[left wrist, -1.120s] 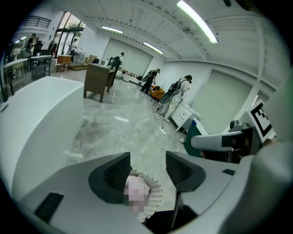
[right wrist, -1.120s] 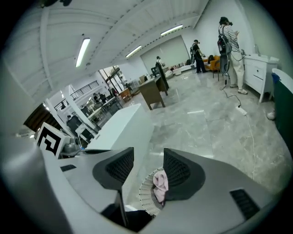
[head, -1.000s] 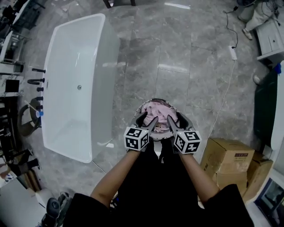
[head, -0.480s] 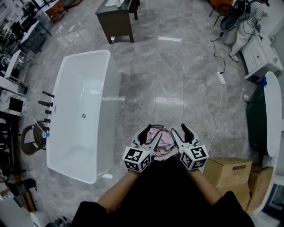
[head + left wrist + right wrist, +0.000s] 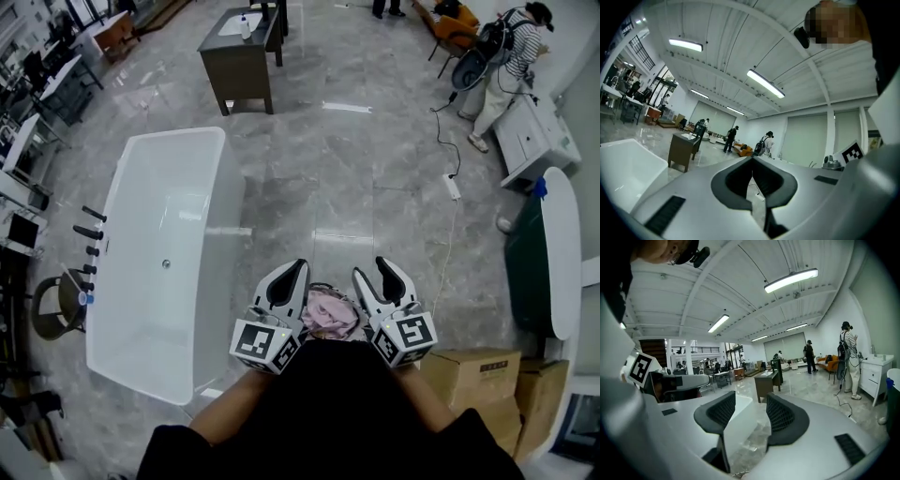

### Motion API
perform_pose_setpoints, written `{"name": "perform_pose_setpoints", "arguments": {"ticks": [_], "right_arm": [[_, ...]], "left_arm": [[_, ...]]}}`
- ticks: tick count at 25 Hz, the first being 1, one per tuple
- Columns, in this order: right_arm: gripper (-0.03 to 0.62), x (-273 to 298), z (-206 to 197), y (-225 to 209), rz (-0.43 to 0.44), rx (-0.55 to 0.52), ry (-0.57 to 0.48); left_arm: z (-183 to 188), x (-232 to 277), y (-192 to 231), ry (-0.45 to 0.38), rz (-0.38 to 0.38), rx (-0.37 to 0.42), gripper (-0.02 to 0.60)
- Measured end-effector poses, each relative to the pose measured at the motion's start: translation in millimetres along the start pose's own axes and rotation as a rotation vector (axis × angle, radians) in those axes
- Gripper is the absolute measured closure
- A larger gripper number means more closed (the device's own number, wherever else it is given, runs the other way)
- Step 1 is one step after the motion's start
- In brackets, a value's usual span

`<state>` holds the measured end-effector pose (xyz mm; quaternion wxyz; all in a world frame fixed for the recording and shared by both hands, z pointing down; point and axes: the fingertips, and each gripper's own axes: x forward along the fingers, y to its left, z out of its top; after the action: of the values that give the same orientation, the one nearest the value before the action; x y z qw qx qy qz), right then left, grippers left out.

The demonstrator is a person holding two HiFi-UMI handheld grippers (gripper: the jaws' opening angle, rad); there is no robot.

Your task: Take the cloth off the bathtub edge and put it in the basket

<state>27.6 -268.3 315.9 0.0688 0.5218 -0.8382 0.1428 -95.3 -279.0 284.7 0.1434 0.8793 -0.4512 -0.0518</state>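
Note:
The pink cloth (image 5: 328, 312) lies bunched in the basket (image 5: 326, 287) on the floor, right in front of the person. Both grippers are held up above it, one on each side, and neither touches it. My left gripper (image 5: 292, 272) is shut; its jaws have just closed and nothing is between them (image 5: 752, 176). My right gripper (image 5: 378, 274) is open and has just been widening, with only floor showing between its pads (image 5: 751, 413). The white bathtub (image 5: 164, 262) stands to the left, and I see no cloth on its edge.
Black taps (image 5: 89, 239) stand along the tub's left side. A dark cabinet (image 5: 239, 56) is beyond the tub. Cardboard boxes (image 5: 469, 370) sit at the right, near a dark green tub (image 5: 539, 253). A power strip (image 5: 452, 187) with its cable lies on the floor, and a person (image 5: 511, 56) stands at the far right.
Both grippers have lifted up and away from the basket, leaving the pink cloth inside. The left jaws went from wide open to shut. The head view now takes in more of the room.

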Motion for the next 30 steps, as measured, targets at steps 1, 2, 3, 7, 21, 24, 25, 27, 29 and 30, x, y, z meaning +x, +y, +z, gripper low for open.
{"name": "perform_pose_setpoints", "arguments": {"ticks": [1, 2, 3, 7, 21, 24, 25, 27, 29, 30], "right_arm": [[0.373, 0.1, -0.2, 1.2, 0.006, 0.006, -0.008], [0.378, 0.0, 0.6, 1.8, 0.005, 0.009, -0.015], [0.4, -0.3, 2.7, 2.0, 0.0, 0.008, -0.024], [0.556, 0.2, 12.0, 5.6, -0.019, -0.034, -0.035], [0.558, -2.6, 17.6, 12.6, -0.064, -0.115, -0.041], [0.557, -5.3, 19.6, 11.9, -0.073, -0.119, -0.048], [0.558, -5.0, 19.9, 12.5, -0.073, -0.121, -0.049], [0.559, -4.9, 19.5, 14.3, -0.07, -0.129, -0.051], [0.558, -6.6, 18.5, 15.4, -0.065, -0.137, -0.051], [0.558, -7.5, 18.2, 15.5, -0.061, -0.139, -0.05]], "left_arm": [[1.7, 0.3, -1.8, 0.002, -0.006, 0.019, 0.566], [2.7, 0.8, -3.4, 0.005, -0.011, 0.041, 0.566], [3.6, 1.7, -4.8, 0.007, -0.016, 0.062, 0.566], [6.1, 5.6, -5.9, 0.006, -0.03, 0.091, 0.566], [1.0, 9.7, -4.8, -0.001, -0.05, 0.097, 0.567], [4.0, 8.5, -9.0, -0.008, -0.06, 0.109, 0.566], [3.5, 8.2, -9.2, -0.005, -0.06, 0.116, 0.566], [1.7, 7.7, -9.4, 0.008, -0.049, 0.124, 0.567], [0.0, 7.2, -10.3, 0.028, -0.03, 0.121, 0.566], [-0.3, 7.2, -11.0, 0.032, -0.026, 0.119, 0.566]]}}
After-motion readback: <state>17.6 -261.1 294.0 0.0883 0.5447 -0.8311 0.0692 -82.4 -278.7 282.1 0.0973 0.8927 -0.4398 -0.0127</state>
